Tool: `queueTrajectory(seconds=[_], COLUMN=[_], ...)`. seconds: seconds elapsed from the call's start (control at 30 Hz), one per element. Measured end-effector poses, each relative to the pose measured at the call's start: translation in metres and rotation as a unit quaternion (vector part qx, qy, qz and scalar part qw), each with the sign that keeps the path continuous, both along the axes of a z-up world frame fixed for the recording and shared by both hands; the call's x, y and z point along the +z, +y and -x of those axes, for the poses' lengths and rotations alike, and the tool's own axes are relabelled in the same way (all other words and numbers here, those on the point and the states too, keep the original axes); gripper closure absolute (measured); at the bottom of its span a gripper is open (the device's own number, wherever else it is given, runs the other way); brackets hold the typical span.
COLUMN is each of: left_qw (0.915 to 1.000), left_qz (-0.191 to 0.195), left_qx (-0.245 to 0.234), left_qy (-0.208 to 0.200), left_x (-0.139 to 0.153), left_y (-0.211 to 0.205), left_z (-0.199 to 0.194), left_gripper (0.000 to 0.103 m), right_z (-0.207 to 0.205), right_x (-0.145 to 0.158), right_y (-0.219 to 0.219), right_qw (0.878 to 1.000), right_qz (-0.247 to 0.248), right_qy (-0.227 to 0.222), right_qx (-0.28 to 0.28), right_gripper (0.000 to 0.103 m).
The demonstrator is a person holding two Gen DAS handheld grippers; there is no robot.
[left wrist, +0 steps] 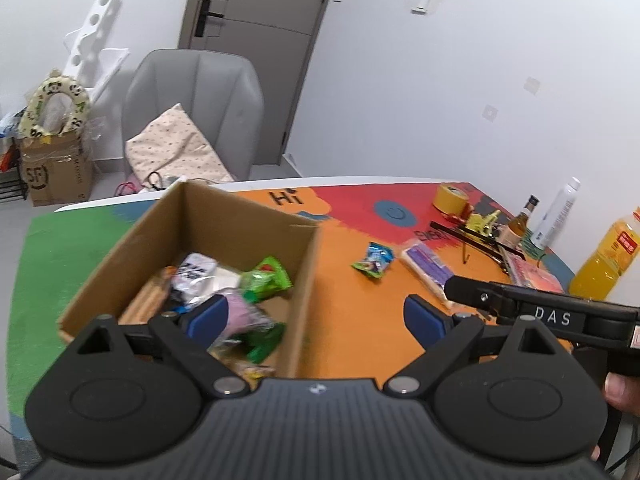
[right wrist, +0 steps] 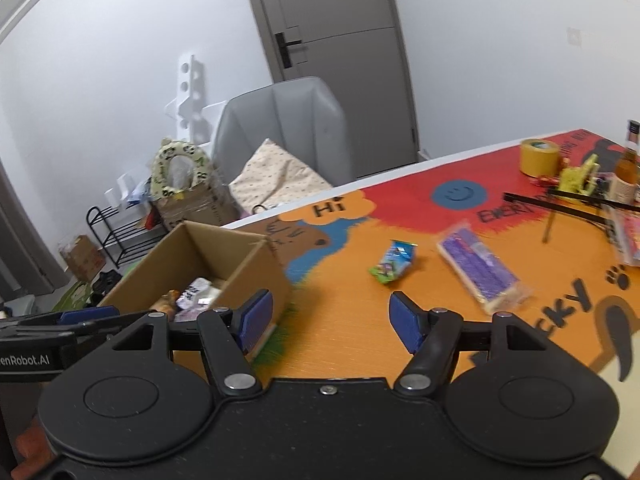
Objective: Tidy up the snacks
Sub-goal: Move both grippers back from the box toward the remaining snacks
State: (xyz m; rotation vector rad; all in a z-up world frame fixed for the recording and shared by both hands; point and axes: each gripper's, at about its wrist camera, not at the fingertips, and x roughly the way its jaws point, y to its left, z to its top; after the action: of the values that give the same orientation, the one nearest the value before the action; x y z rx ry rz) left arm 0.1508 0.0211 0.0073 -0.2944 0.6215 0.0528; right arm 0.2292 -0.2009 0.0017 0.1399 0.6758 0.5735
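An open cardboard box (left wrist: 248, 224) (right wrist: 256, 272) stands on the colourful table mat and holds several snack packets, among them a green packet (left wrist: 266, 280) and a white one (left wrist: 196, 270). On the orange area to its right lie a small blue-green packet (left wrist: 374, 260) (right wrist: 394, 266) and a long purple wafer pack (left wrist: 428, 270) (right wrist: 480, 270). My left gripper (left wrist: 316, 320) (right wrist: 88, 316) hangs open over the box's right wall, holding nothing. To its right, my right gripper (right wrist: 331, 320) (left wrist: 460, 292) is open and empty above the mat, short of the blue-green packet.
At the table's far right are a tape roll (left wrist: 450, 198) (right wrist: 538, 156), a black rod stand (left wrist: 476, 240), a brown bottle (left wrist: 520, 220), a white spray bottle (left wrist: 556, 212), an orange juice bottle (left wrist: 608, 260) and a pink pack (left wrist: 532, 276). A grey chair (left wrist: 196, 96) stands behind the table.
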Motion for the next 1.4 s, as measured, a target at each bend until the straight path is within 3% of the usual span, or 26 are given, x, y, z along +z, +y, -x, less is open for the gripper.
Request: queueTrajectory(seconds=[0.4,0.7,1.03,1.4], left_qw=[0.9997,0.9998,0.9995,0.9988], left_qz=[-0.004,-0.001,-0.021,-0.030], left_qx=[-0.021,-0.011,-0.010,-0.025], left_qy=[0.014,0.016,0.020,0.028], left_x=[-0.009,-0.010,-0.014,-0.026], left_y=[-0.037,-0.043,-0.064,-0.085], left_z=[-0.027,-0.046,-0.077,-0.116], left_gripper=[0.009,0.009,0.009,0.006], right_z=[-0.007,-0.015,-0.035,-0.068], right_x=[-0.014,-0.020,-0.030,-0.044], right_y=[-0.041,-0.060,-0.077,-0.090], right_qw=[1.000,0.999,0.999,0.999], right_qz=[0.010,0.000,-0.004,-0.008], right_qy=[0.009,0.003,-0.012,-0.010], right_qx=[-0.024,-0.038,-0.052,-0.051], right_gripper=[0.037,0.027,0.000,0.000])
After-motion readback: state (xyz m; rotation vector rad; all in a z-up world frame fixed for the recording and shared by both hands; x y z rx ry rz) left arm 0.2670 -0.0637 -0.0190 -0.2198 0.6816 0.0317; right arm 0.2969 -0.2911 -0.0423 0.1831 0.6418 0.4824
